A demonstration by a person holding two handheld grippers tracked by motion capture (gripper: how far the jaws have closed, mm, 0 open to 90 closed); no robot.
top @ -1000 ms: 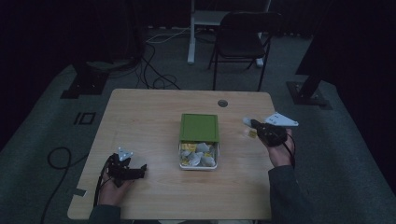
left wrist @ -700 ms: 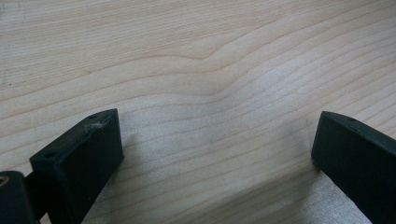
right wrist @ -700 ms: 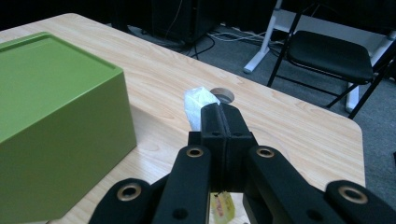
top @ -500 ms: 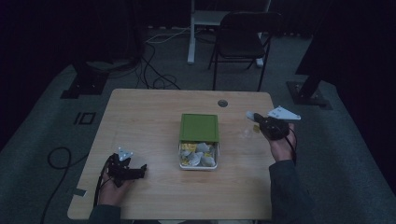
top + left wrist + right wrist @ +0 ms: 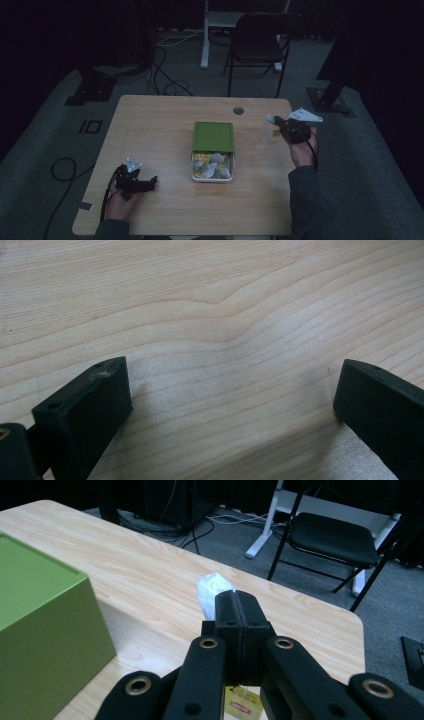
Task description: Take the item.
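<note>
A green box (image 5: 213, 136) stands mid-table, slid back from a white tray (image 5: 194, 176) that holds several pale and yellow packets (image 5: 212, 165). My right gripper (image 5: 275, 120) is lifted over the table's right side, shut on a small white packet (image 5: 270, 118). In the right gripper view the packet (image 5: 212, 592) sticks out past the closed jaws of the right gripper (image 5: 239, 597), a yellow tag (image 5: 240, 705) hangs below them, and the green box (image 5: 40, 630) is at the left. My left gripper (image 5: 150, 182) rests low near the front left. The left gripper (image 5: 230, 390) is open over bare wood.
A wooden table (image 5: 150, 130) with a cable hole (image 5: 238, 110) near its far edge. Behind it stand a black chair (image 5: 260, 42) and a white stand leg (image 5: 205, 45). Cables lie on the grey floor (image 5: 170, 85).
My right gripper has risen and drifted a little toward the table's far side with the packet in it. The left gripper has stayed put.
</note>
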